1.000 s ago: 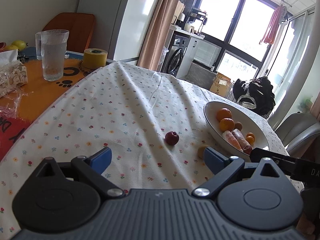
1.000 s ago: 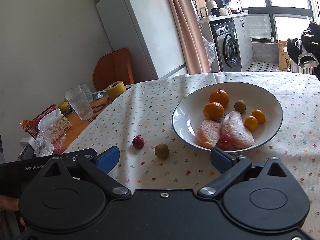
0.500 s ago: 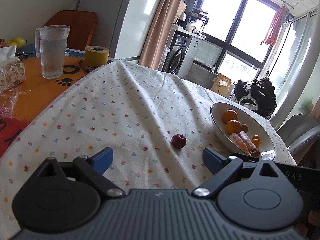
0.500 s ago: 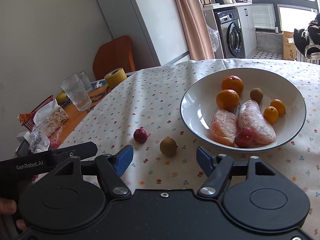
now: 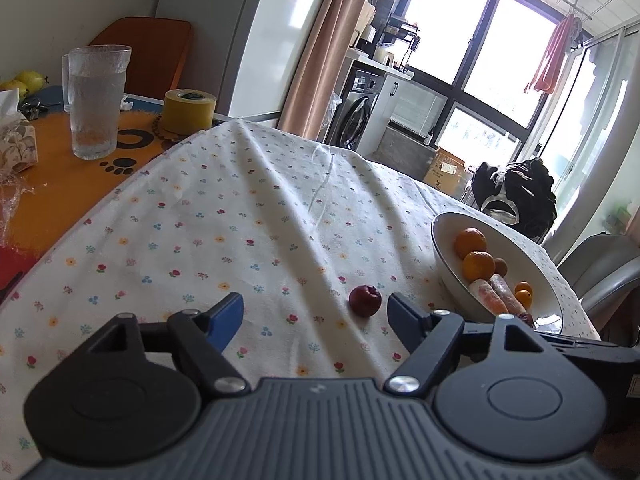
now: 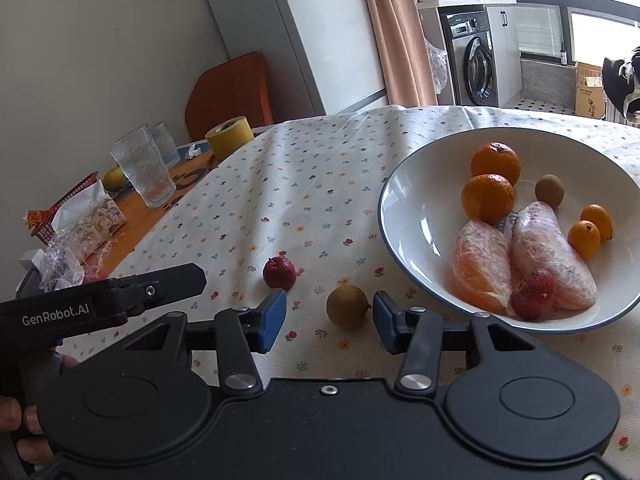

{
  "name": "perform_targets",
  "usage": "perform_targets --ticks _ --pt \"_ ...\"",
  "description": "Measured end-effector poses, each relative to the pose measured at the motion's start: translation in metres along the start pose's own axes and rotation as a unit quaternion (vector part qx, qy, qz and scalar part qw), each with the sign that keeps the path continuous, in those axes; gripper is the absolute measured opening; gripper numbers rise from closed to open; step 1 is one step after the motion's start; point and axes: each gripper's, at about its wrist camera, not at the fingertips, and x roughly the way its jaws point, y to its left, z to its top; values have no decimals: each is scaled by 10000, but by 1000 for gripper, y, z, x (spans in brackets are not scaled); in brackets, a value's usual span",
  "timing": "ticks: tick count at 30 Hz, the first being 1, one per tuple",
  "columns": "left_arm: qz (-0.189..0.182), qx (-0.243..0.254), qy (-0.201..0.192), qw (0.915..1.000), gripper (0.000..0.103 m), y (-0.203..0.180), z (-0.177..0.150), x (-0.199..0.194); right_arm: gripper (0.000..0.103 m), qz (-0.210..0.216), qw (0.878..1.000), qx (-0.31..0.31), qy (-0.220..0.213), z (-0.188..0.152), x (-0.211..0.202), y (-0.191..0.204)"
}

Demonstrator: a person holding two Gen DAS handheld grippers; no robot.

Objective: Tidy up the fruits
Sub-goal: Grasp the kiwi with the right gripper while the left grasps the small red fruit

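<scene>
Holding your right tongs (image 6: 330, 316) low over the table (image 6: 304, 184), you had their blue-tipped fingers (image 6: 272, 314) spread apart on either side of the small round brown-green fruit (image 6: 347, 306). That fruit sat on the flower-printed white tablecloth, between the two tips; I could not tell whether either tip touched it. Just beyond it and a little to the left lay the small dark red fruit (image 6: 279, 273), also on the cloth.

Your left tongs (image 5: 315, 318) were likewise released, gripping nothing. In the left wrist view the dark red fruit (image 5: 364, 300) lay just ahead of them, close to the right-hand fingertip (image 5: 402, 314) but outside the grip.

To the right of both loose fruits stood the wide white bowl with a blue rim (image 6: 386, 216). It held two round oranges (image 6: 488, 198), two small orange kumquats (image 6: 584, 234), one brown fruit (image 6: 549, 191), two plastic-wrapped peeled citrus pieces (image 6: 482, 266) and a bumpy red fruit (image 6: 533, 289) resting against them.

At the far left, on the uncovered orange part of the table, stood a frosted drinking glass (image 6: 144, 172) and a yellow roll of tape (image 6: 230, 138). Your left hand (image 6: 16, 428) showed at the edge of the right wrist view, gripping the handle.
</scene>
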Motion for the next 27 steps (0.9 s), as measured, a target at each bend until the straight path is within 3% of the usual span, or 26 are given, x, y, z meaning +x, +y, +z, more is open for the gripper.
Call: perform_targets --ticks 2,9,27 --pt "-5 35 13 10000 70 -1 1 3 22 -40 10000 8 -20 -1 4 -2" --pt "131 182 79 9997 59 -10 4 14 21 383 9990 191 -125 0 -4 -12" --pt "104 464 308 9984 37 -49 5 52 21 483 9974 311 -439 10 -31 -32"
